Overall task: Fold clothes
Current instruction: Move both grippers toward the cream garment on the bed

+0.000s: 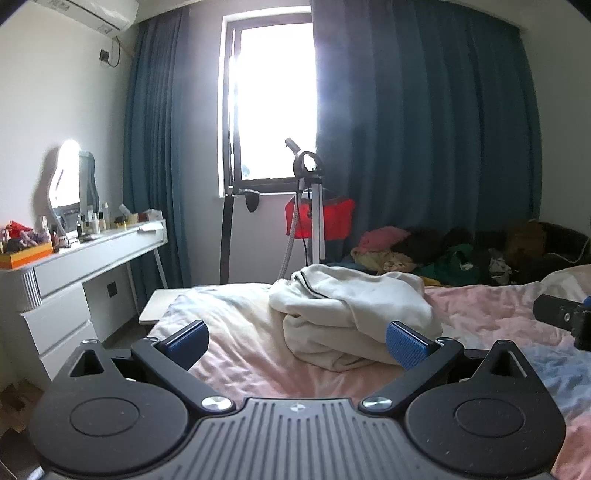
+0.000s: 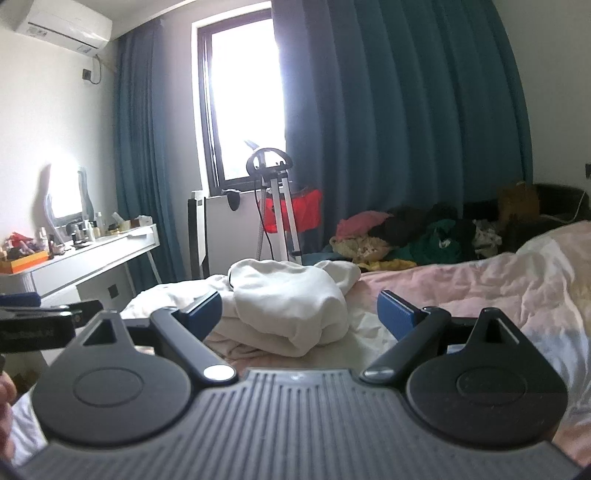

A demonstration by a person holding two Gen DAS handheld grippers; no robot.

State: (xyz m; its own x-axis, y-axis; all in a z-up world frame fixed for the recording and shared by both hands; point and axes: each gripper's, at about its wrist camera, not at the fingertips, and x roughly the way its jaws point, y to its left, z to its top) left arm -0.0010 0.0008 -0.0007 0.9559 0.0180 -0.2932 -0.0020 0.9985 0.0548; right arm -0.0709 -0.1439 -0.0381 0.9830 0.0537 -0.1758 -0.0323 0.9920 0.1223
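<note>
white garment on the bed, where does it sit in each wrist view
Left wrist view: the white garment lies bunched on the bed, just right of centre, beyond the open left gripper.
Right wrist view: the white garment sits at centre, beyond the open right gripper.
Shared landmark: the red bag under the window, behind the garment.

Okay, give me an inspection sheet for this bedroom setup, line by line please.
Surface: bed with rumpled pink cover.
Job's things: white garment bunched on the bed.
Clutter: clothes pile beyond the bed; bottles on the dresser.
Grippers: left gripper and right gripper both open, holding nothing.
Cables: cord hanging on the steamer stand.
Surroundings: bright window, blue curtains, air conditioner.
</note>
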